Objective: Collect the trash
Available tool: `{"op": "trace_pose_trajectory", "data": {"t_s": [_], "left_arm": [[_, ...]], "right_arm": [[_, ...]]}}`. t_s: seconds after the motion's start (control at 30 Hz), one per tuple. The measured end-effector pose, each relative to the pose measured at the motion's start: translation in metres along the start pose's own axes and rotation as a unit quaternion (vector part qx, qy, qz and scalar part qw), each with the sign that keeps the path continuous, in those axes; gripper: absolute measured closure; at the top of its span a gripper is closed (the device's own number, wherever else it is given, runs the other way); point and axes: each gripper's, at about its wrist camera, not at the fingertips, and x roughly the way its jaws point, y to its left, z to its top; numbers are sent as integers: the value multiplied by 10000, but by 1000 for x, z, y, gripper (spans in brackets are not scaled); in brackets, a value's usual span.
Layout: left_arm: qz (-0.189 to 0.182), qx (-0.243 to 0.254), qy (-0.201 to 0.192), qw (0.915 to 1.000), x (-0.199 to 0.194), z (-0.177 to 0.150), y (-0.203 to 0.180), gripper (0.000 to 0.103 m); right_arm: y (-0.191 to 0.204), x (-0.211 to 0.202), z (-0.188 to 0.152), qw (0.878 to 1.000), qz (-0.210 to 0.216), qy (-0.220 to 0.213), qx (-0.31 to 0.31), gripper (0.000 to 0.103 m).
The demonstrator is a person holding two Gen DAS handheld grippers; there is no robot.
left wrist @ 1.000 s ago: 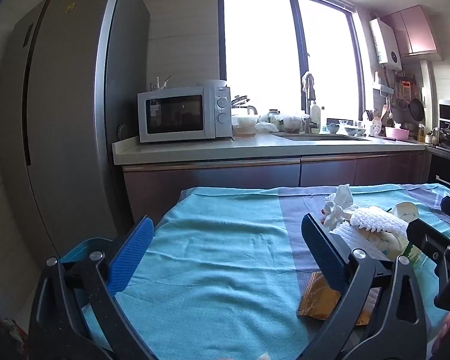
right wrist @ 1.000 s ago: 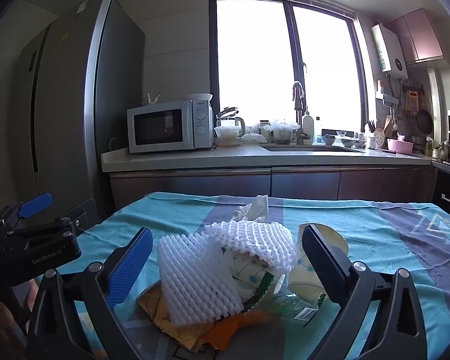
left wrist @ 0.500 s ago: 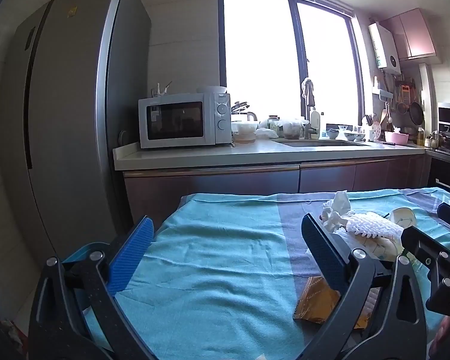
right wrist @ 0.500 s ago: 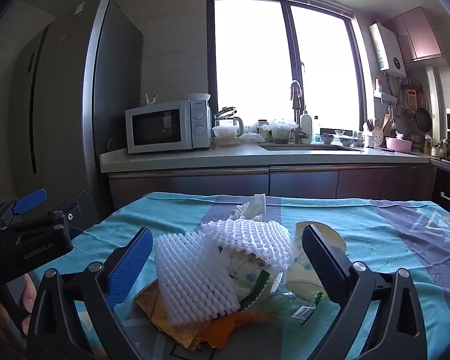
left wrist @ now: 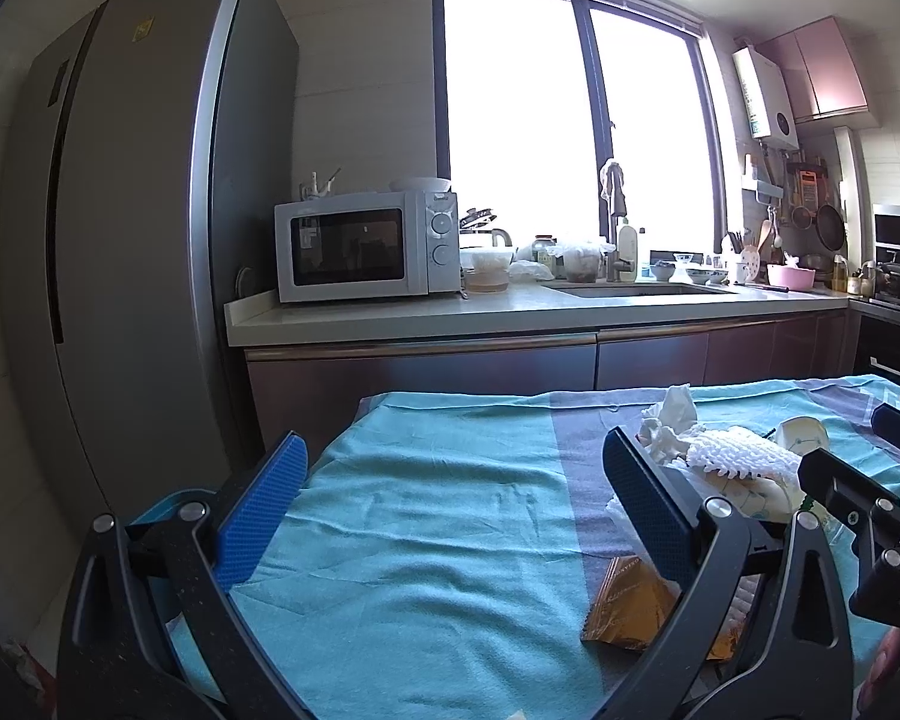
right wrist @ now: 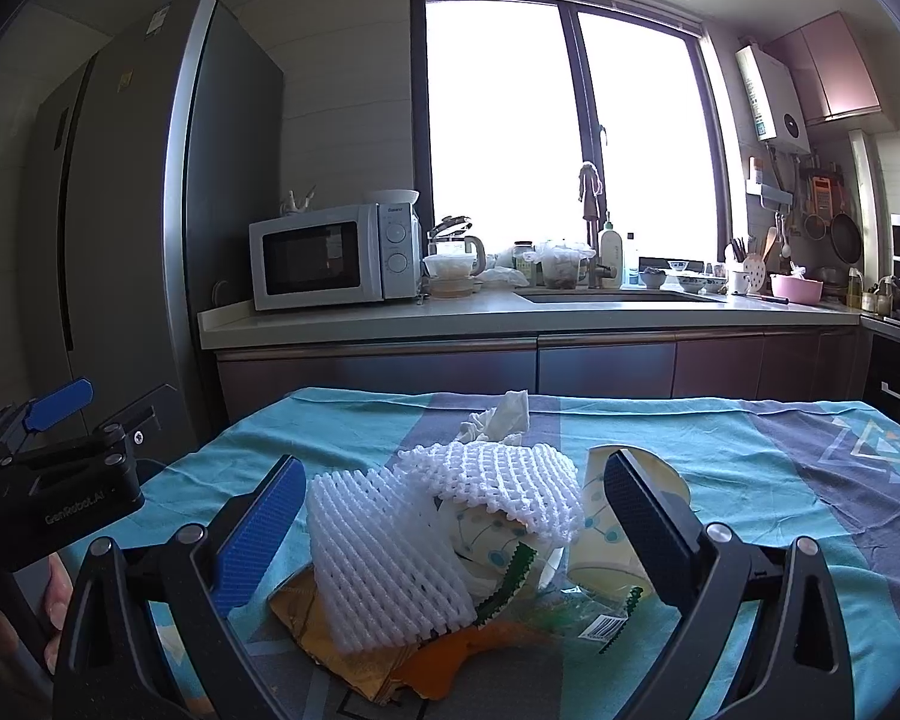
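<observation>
A heap of trash lies on the teal tablecloth [right wrist: 750, 468]: two white foam fruit nets [right wrist: 384, 564], a patterned paper cup [right wrist: 624, 522], a crumpled tissue [right wrist: 504, 420] and gold and orange wrappers [right wrist: 354, 654]. My right gripper [right wrist: 450, 534] hangs open just in front of the heap, its blue pads on either side of it, touching nothing. My left gripper [left wrist: 450, 522] is open over bare cloth [left wrist: 420, 510], with the heap to its right: a foam net [left wrist: 732, 456], the tissue [left wrist: 672, 414] and a gold wrapper [left wrist: 624, 612]. Each gripper shows at the other view's edge.
A tall grey fridge [left wrist: 138, 240] stands at the left. Behind the table runs a counter [right wrist: 510, 312] with a microwave [right wrist: 336, 255], a sink, bowls and bottles below a bright window. A light blue bin rim [left wrist: 162, 504] shows at the table's left edge.
Both views have shifted slightly: the table and heap sit a little lower and farther in the frames. Both grippers stay open and hold nothing.
</observation>
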Motion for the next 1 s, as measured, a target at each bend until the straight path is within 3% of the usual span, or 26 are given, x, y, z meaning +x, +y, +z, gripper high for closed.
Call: {"op": "trace_pose_trajectory", "data": {"t_s": [1.0], "left_arm": [[-18, 1, -36, 10000, 0, -1, -2, 6]], "right_arm": [[-2, 1, -1, 10000, 1, 13, 48, 7]]}}
